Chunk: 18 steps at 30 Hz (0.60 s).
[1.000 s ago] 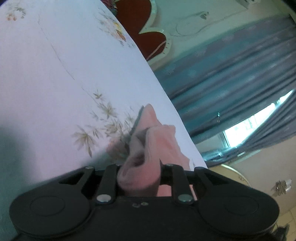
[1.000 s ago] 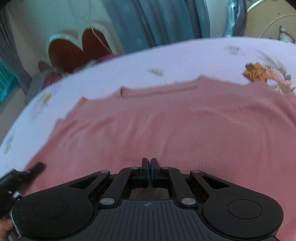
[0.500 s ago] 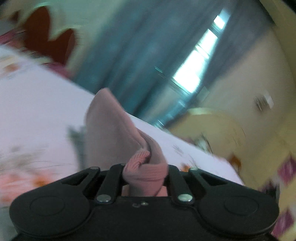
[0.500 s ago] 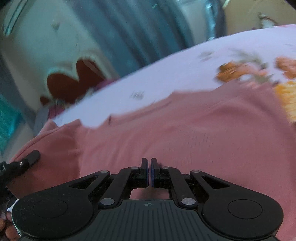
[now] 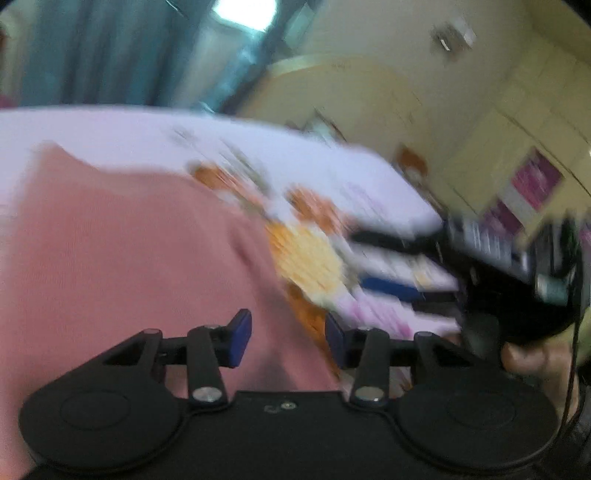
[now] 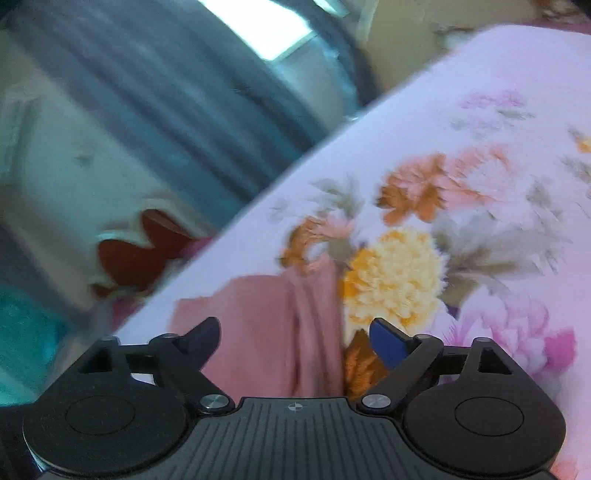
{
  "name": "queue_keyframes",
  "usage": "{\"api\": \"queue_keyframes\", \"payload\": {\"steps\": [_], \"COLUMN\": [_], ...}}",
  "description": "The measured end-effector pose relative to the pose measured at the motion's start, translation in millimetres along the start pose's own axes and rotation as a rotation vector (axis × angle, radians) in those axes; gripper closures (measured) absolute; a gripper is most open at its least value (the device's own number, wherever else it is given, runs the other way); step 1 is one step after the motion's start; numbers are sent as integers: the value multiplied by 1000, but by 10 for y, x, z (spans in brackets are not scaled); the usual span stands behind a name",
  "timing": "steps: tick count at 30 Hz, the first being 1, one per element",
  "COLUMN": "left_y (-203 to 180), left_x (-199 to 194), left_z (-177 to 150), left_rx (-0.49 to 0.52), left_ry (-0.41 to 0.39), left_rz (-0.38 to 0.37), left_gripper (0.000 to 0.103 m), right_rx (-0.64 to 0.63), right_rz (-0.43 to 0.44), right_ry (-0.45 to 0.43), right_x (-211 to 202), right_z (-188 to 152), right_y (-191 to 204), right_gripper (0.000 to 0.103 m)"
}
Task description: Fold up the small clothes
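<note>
A pink knit garment (image 5: 122,258) lies on a bed with a white flowered sheet (image 5: 110,129). My left gripper (image 5: 288,338) is open and empty just above the garment's right edge. In the right wrist view the garment (image 6: 266,332) shows as a narrower, creased shape with a fold line down it. My right gripper (image 6: 295,338) is open and empty over its near end. The right gripper also shows in the left wrist view (image 5: 517,291), held in a hand at the right. Both views are blurred by motion.
The bed edge runs along blue-grey curtains (image 6: 184,103) and a window (image 6: 266,33). A red heart-shaped headboard (image 6: 140,254) stands at the left. A cream cupboard (image 5: 369,96) and wall stand beyond the bed's far side.
Both grippers have let go of the pink garment and opened. The left swung right from the bed edge over the garment; the garment now lies folded narrower.
</note>
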<state>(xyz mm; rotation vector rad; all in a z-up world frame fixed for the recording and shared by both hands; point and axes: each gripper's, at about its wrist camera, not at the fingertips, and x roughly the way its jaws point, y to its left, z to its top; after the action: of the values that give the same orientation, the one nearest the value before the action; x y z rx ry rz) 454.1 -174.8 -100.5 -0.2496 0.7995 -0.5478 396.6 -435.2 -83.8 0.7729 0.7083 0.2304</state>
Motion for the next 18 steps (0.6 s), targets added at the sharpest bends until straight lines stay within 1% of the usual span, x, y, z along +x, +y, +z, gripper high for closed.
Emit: {"api": "queue_keyframes", "payload": {"steps": [1,2,3,5,6,8,10,11,14,16,18], "left_y": [114,227,386,675,788,893,1026,1066,1091,1103,1150], "left_x": [-154,-242,-316,-338,-314,-250,-175,-105,-61,-156,-231], "left_z": [3,31,69,160,172,161,146,125,41,4,-24], "left_rx": [-20,-38,-62,-110,-127,-144,-159,-170,-170,-166,-178], "left_ry": [-42,-67,-91,-81,-75,-55,-30,-12,-6,-11,-12], "left_rz": [46,86,132,187,216,242,258,267,269,264,241], "left_gripper": [63,66,71,80,80,80,80,85,85,85,85], "right_rx": [-4,-6,-7,-21,-27,-27,-46,-61,-103,-150,-188], "right_rz": [28,48,72,94,99,101,80,67,30,20,-24], "right_ry": [32,66,99,152,177,231,257,272,337,345,350], "right_x": [3,30,78,196,276,449,569,648,845,865,891], "right_z": [12,-1,-17,-97,-124,-182,-217,-227,-246,-248,-248], "right_y": [-21,-25,-23,26,41,55,72,91,150,220,275], "right_gripper": [45,52,56,56,56,56,55,55,56,56,56]}}
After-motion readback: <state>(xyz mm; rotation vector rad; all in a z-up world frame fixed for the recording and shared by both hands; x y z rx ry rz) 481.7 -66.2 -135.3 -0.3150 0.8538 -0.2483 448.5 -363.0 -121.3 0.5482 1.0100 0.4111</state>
